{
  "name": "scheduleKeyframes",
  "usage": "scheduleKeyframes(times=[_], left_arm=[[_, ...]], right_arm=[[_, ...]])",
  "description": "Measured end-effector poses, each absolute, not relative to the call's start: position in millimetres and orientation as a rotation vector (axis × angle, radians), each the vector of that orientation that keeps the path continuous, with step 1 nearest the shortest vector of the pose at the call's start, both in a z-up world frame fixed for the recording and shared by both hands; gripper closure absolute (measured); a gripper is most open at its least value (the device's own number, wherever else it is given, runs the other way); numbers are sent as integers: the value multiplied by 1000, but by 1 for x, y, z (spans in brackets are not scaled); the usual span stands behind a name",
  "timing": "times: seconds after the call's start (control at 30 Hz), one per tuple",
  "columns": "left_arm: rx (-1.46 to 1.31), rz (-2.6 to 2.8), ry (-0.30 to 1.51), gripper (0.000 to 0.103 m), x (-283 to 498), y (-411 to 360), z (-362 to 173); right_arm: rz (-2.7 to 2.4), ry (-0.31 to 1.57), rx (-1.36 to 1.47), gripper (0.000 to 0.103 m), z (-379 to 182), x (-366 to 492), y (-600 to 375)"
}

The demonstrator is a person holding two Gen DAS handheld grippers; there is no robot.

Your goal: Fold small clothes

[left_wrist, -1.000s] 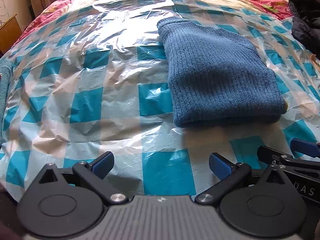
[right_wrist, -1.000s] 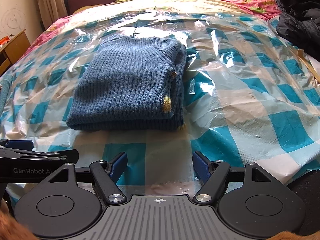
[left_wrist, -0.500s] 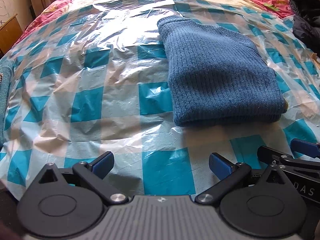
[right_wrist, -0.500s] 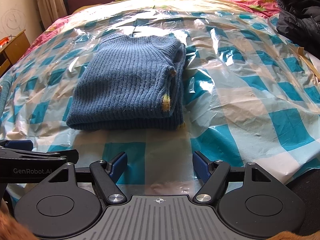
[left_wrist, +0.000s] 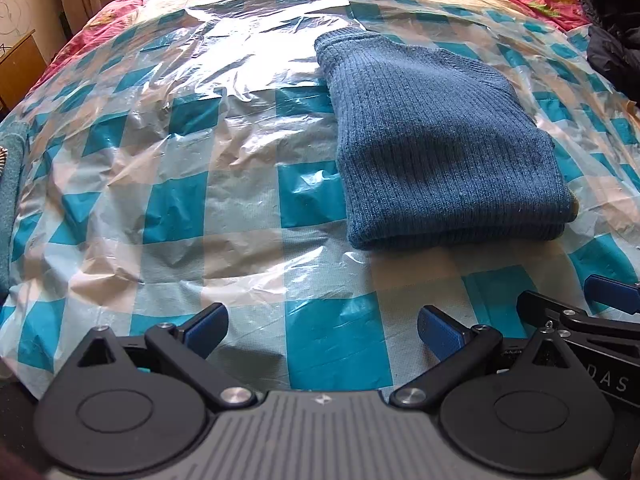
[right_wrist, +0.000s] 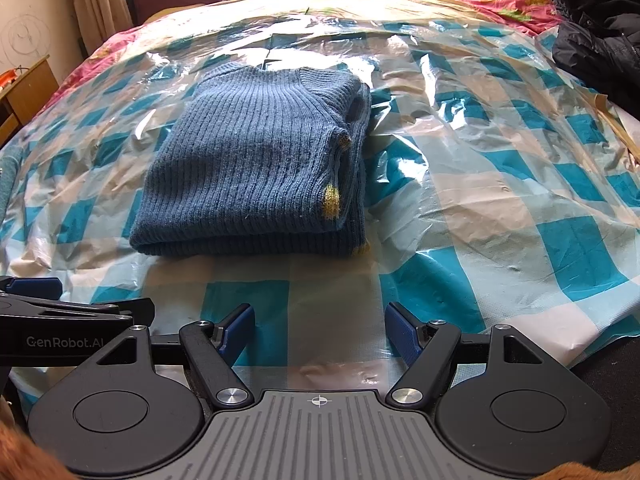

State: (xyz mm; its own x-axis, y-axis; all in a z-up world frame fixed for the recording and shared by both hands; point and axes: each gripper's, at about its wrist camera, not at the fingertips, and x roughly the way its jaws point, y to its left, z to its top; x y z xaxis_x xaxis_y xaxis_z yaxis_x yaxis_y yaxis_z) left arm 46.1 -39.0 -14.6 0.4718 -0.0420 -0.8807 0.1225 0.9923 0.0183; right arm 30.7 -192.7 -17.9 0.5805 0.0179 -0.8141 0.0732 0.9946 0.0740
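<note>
The left gripper (left_wrist: 322,330) and the right gripper (right_wrist: 319,332) sit side by side, tilted downward toward twelve o'clock, jaws apart and empty.

Ribbed knit sweater (right_wrist: 248,168) on glossy, seemingly plastic sheet (right_wrist: 500,208)

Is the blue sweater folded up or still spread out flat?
Folded. The blue sweater lies as a compact rectangle on the checked plastic sheet, with stacked layers showing along its right edge.

Bed w/ clear plastic sheet (right_wrist: 500,208) over teal-white checked cover. Folded blue ribbed knit sweater (right_wrist: 256,168) lies mid-bed, nearer front edge. Black jacket (right_wrist: 596,36) at far right corner.
</note>
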Motion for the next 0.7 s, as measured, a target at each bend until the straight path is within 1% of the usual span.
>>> scheduleKeyframes(times=[0.7], left_arm=[[104, -93, 1071, 0, 46, -41, -14]], right_arm=[[-37, 955, 97, 30, -19, 31, -193]])
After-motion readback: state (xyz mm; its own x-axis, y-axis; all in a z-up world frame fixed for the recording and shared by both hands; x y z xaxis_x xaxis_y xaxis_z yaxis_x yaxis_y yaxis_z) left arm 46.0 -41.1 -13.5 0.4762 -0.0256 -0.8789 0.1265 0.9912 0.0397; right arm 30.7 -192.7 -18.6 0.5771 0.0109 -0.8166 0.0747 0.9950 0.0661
